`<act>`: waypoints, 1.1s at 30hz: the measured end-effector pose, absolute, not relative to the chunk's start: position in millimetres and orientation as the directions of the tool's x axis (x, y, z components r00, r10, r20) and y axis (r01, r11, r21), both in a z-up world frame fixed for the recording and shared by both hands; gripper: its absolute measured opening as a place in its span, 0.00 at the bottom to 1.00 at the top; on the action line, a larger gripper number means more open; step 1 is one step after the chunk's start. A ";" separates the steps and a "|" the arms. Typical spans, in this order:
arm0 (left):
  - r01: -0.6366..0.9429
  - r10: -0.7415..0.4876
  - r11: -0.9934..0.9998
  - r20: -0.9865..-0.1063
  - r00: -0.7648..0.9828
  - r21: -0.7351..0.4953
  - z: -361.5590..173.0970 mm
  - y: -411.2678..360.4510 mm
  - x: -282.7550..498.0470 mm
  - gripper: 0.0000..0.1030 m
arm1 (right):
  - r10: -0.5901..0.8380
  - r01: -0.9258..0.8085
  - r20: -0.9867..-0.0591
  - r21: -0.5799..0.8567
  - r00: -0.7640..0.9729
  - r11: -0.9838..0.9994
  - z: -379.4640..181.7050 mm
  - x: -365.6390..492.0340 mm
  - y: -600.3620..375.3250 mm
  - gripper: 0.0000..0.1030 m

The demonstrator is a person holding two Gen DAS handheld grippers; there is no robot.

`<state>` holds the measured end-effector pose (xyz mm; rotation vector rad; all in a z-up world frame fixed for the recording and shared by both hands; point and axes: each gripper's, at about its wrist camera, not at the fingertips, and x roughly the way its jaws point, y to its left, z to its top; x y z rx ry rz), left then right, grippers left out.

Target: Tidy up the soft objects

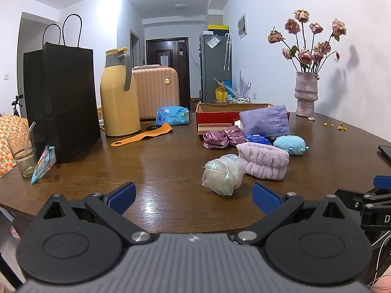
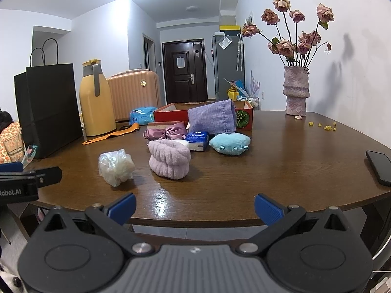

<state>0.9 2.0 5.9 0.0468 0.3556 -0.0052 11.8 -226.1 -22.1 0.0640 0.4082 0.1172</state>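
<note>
Right wrist view: crumpled translucent plastic bag [image 2: 116,167], lilac plush towelling band [image 2: 169,162], pale blue plush toy [image 2: 229,143], shiny mauve satin scrunchie [image 2: 165,133] and purple woven fabric pouch [image 2: 211,117] lie grouped mid-way on the brown wooden surface [image 2: 281,171], the pouch leaning against a red cardboard box [image 2: 171,116]. Right gripper [image 2: 194,207] and left gripper [image 1: 193,199] hang at the near edge, jaws wide apart, holding nothing. Black paper bag [image 2: 48,107] and yellow flask [image 2: 96,100] stand left.
</note>
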 end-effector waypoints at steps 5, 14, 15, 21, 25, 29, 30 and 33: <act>0.016 0.001 0.999 -0.352 0.936 0.046 5.3 1.8 0.9 1.00 | 0.124 -0.095 -0.394 0.090 0.911 0.991 -22.5 12.2 -226.9 1.00; 0.015 0.004 0.999 -0.350 0.937 0.050 3.1 -0.3 -0.8 1.00 | 0.130 -0.100 -0.395 0.097 0.909 0.990 -24.8 12.0 -227.9 1.00; 0.015 0.004 0.999 -0.350 0.937 0.051 2.5 -0.8 -0.8 1.00 | 0.131 -0.101 -0.394 0.096 0.910 0.990 -24.9 11.8 -227.8 1.00; 0.018 0.002 0.998 -0.352 0.936 0.053 1.7 -1.7 -0.6 1.00 | 0.128 -0.096 -0.395 0.101 0.910 0.990 -25.5 11.6 -228.6 1.00; 0.019 0.002 0.998 -0.355 0.935 0.054 0.9 -3.0 -0.3 1.00 | 0.130 -0.098 -0.397 0.101 0.908 0.990 -25.7 12.0 -227.7 1.00; 0.017 0.003 0.998 -0.354 0.935 0.054 0.4 -3.4 -0.3 1.00 | 0.130 -0.097 -0.398 0.102 0.908 0.990 -26.1 12.1 -227.5 1.00; 0.018 0.003 0.998 -0.354 0.935 0.055 0.2 -3.6 -0.4 1.00 | 0.130 -0.097 -0.399 0.102 0.908 0.990 -26.1 12.1 -227.6 1.00; 0.018 0.003 0.998 -0.353 0.936 0.056 -0.2 -3.8 -0.2 1.00 | 0.130 -0.097 -0.398 0.101 0.908 0.990 -26.1 12.0 -227.5 1.00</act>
